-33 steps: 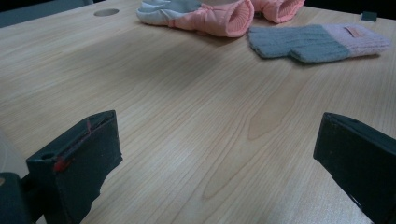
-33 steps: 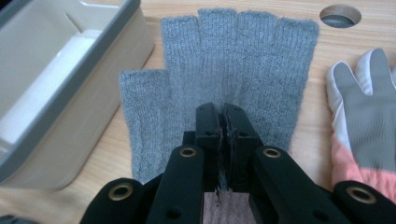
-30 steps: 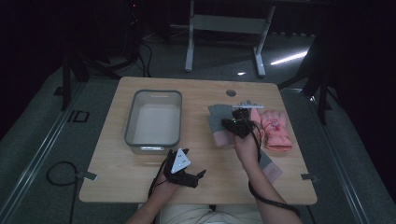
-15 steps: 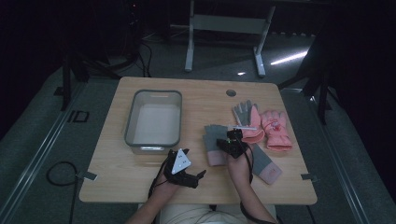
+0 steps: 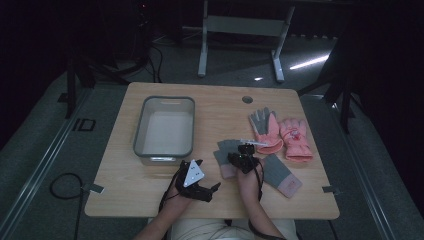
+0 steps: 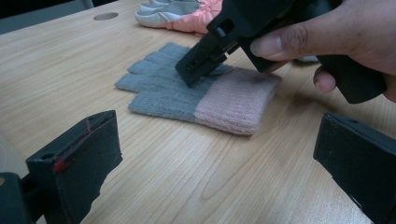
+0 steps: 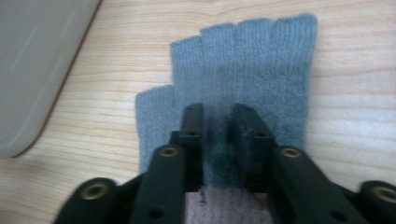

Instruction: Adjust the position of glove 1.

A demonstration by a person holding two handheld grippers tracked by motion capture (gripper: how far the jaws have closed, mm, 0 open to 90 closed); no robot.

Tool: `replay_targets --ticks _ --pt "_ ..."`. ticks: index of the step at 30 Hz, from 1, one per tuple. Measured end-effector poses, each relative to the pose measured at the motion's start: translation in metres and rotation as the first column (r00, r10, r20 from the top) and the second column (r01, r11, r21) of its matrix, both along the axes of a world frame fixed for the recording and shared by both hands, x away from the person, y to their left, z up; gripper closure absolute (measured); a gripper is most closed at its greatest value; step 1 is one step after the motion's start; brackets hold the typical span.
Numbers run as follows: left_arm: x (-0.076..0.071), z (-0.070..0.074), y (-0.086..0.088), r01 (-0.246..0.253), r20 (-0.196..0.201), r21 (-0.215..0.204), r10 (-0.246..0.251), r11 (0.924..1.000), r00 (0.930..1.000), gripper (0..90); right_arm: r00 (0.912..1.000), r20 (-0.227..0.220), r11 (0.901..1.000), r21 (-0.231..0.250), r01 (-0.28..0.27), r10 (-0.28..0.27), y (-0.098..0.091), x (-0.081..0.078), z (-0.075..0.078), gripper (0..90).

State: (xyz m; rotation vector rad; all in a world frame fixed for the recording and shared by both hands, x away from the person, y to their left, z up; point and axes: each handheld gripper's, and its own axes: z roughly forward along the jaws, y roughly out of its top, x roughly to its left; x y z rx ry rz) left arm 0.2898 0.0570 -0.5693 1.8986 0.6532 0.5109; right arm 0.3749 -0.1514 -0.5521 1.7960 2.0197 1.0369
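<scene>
A grey knitted glove with a pink cuff (image 5: 225, 155) lies flat on the wooden table, palm down (image 7: 261, 65). My right gripper (image 5: 242, 158) points down onto its palm. Its jaws (image 7: 218, 116) have just been opening and now stand a little apart, with a strip of the grey knit between them and the glove resting on the table. In the left gripper view the same glove (image 6: 187, 98) lies ahead, with the right gripper (image 6: 201, 65) on it. My left gripper (image 5: 212, 189) rests near the front edge, jaws (image 6: 219, 154) wide open and empty.
A grey plastic bin (image 5: 139, 135) stands left of the gloves, its corner close by (image 7: 37, 60). A second grey and pink glove (image 5: 280, 174) lies to the right. Two pink gloves (image 5: 295, 137) lie farther back right. A round hole (image 5: 247, 99) marks the table's far side.
My right hand came down and toward the front from the pink gloves, bringing the grey glove, which now lies flat on the table. Left gripper kept still.
</scene>
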Motion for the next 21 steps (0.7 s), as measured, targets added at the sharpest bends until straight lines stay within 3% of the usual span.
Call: replay_targets --ticks 1,4,6,9,10,11,12,14,15,18,19,21 --pt "0.000 0.000 0.000 0.001 -0.002 -0.003 -0.001 1.0000 1.0000 0.4 0.9996 0.016 0.9997 -0.003 -0.024 0.024 -0.001 0.001 0.003 65.3" --pt "0.000 0.000 0.000 0.001 -0.003 -0.003 -0.001 1.0000 1.0000 0.4 0.9968 0.046 0.9979 0.004 -0.065 0.065 -0.005 0.001 0.010 62.9" --pt "0.000 0.000 0.000 0.003 -0.003 -0.003 -0.003 1.0000 1.0000 0.4 0.9774 0.089 0.9815 -0.018 -0.190 0.191 -0.013 0.004 0.025 59.8" --pt "0.000 0.000 0.000 0.002 -0.003 -0.003 -0.002 1.0000 1.0000 0.4 0.9439 0.142 0.9545 -0.039 -0.296 0.298 -0.027 0.004 0.041 60.3" --pt "0.000 0.000 0.000 0.002 -0.003 -0.003 -0.002 1.0000 1.0000 0.4 0.9439 0.142 0.9545 -0.039 -0.296 0.298 -0.027 0.004 0.041 60.3" --pt "0.000 0.000 0.000 0.002 -0.003 -0.003 -0.002 1.0000 1.0000 0.4 0.9312 0.162 0.9450 -0.039 -0.325 0.327 -0.032 0.005 0.045 60.3" --pt "0.001 0.000 0.000 0.002 -0.003 -0.003 -0.002 1.0000 1.0000 0.4 0.9083 0.167 0.9235 -0.057 -0.379 0.383 -0.041 0.007 0.052 62.3" --pt "0.001 0.000 0.000 0.002 -0.004 -0.004 -0.002 1.0000 1.0000 0.4 0.8827 0.175 0.8999 -0.085 -0.428 0.436 -0.049 0.008 0.055 62.0" --pt "0.001 0.000 0.000 0.002 -0.005 -0.003 -0.002 1.0000 1.0000 0.4 0.8749 0.164 0.8899 -0.102 -0.445 0.456 -0.053 0.008 0.056 62.1" --pt "0.001 0.000 0.000 0.001 -0.005 -0.006 -0.001 1.0000 1.0000 0.4 0.8262 0.142 0.8355 -0.172 -0.522 0.545 -0.069 0.005 0.053 62.0" --pt "0.001 0.000 0.000 0.001 -0.004 -0.004 -0.001 1.0000 1.0000 0.4 0.8170 0.128 0.8232 -0.180 -0.539 0.562 -0.076 0.005 0.052 62.4" --pt "0.001 0.000 0.000 0.001 -0.004 -0.003 -0.001 1.0000 1.0000 0.4 0.8066 0.119 0.8095 -0.201 -0.552 0.579 -0.088 0.002 0.049 64.6"
